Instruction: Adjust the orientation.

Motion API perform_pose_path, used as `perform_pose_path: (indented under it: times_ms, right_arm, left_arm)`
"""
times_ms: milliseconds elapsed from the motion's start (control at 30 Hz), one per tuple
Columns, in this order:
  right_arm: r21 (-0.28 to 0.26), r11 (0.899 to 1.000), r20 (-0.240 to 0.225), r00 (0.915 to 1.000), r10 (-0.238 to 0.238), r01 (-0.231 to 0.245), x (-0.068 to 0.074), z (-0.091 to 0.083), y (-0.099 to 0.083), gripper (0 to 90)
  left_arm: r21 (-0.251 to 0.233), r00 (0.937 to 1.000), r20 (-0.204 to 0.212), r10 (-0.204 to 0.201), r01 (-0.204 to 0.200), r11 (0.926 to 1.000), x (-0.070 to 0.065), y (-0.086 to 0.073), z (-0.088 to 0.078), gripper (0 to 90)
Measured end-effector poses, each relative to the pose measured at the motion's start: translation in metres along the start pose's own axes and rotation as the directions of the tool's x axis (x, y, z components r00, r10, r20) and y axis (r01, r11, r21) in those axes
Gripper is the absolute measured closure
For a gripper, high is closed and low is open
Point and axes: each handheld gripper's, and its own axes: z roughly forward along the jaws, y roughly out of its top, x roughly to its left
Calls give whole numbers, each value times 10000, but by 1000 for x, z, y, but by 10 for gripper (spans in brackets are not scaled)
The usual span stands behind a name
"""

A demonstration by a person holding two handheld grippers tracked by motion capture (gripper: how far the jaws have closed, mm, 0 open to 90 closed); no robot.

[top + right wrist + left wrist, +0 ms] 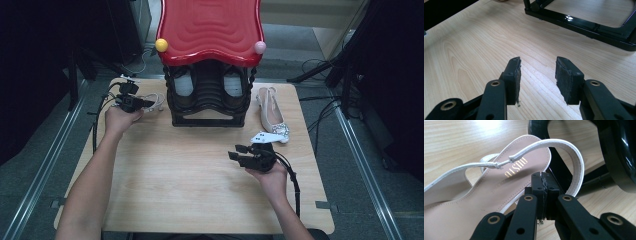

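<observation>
In the high view, the left gripper is at a pale sandal left of the black rack. In the left gripper view, its jaws are clenched, pads together, beside the sandal's heel strap; if they pinch it, I cannot tell. In the right gripper view, the right gripper is released above the bare table.

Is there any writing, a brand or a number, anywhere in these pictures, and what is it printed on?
One gold brand stamp on the insole of the pale slingback shoe, seen upside down in the left gripper view; it seems to read "NUSU", though the letters are not sure.
No other text can be read on the shoe rack, the second shoe or the table.
</observation>
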Motion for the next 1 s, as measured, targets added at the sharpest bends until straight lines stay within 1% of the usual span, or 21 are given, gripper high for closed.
perform_pose_path:
  times_ms: [233,300,433,500,567,600,667,767,800,833,867,900,1000]
  right_arm:
    - [-55,10000,-32,10000,-8,8,1,0,1,570]
    - [-90,10000,-43,10000,-15,15,0,0,1,570]
    - [-100,9999,-75,10000,-30,29,0,2,2,570]
    - [-125,9999,-110,9999,-31,29,0,4,3,570]
    - [-110,9999,-160,9999,-32,30,1,6,4,570]
    - [-93,9999,-198,9998,-61,60,1,7,4,570]
    - [-11,10000,-263,9996,-77,77,1,10,5,570]
    - [11,9999,-322,9994,-152,153,2,14,6,570]
    - [17,9999,-354,9993,-138,139,2,14,7,570]
    - [20,9999,-366,9992,-133,134,2,15,7,570]
    - [44,9999,-381,9992,-150,151,2,15,7,569]
    - [51,9999,-400,9991,-160,162,2,15,7,570]
    - [46,9998,-404,9990,-180,182,2,16,7,569]
  left_arm:
    - [22,10000,55,-83,83,10000,0,-5,-3,891]
    - [-100,9999,87,-149,150,9998,0,-7,-5,888]
    - [-413,9984,267,-495,506,9979,2,-17,-9,882]
    - [-446,9983,302,-489,502,9977,2,-20,-11,881]
    - [-558,9986,215,-476,487,9973,1,-23,-14,878]
    - [-469,9990,198,-393,402,9981,1,-24,-16,877]
    - [-472,9994,122,-311,317,9984,0,-27,-17,876]
    - [-478,9995,54,-313,315,9984,0,-29,-21,874]
    - [-530,9994,-28,-356,354,9980,0,-30,-21,875]
    - [-451,9992,-193,-350,341,9984,1,-30,-23,881]
    - [-432,9990,-248,-376,365,9984,2,-31,-24,881]
    - [-431,9985,-213,-495,486,9979,3,-33,-25,881]
    - [-389,9987,-160,-494,487,9981,6,-36,-28,880]
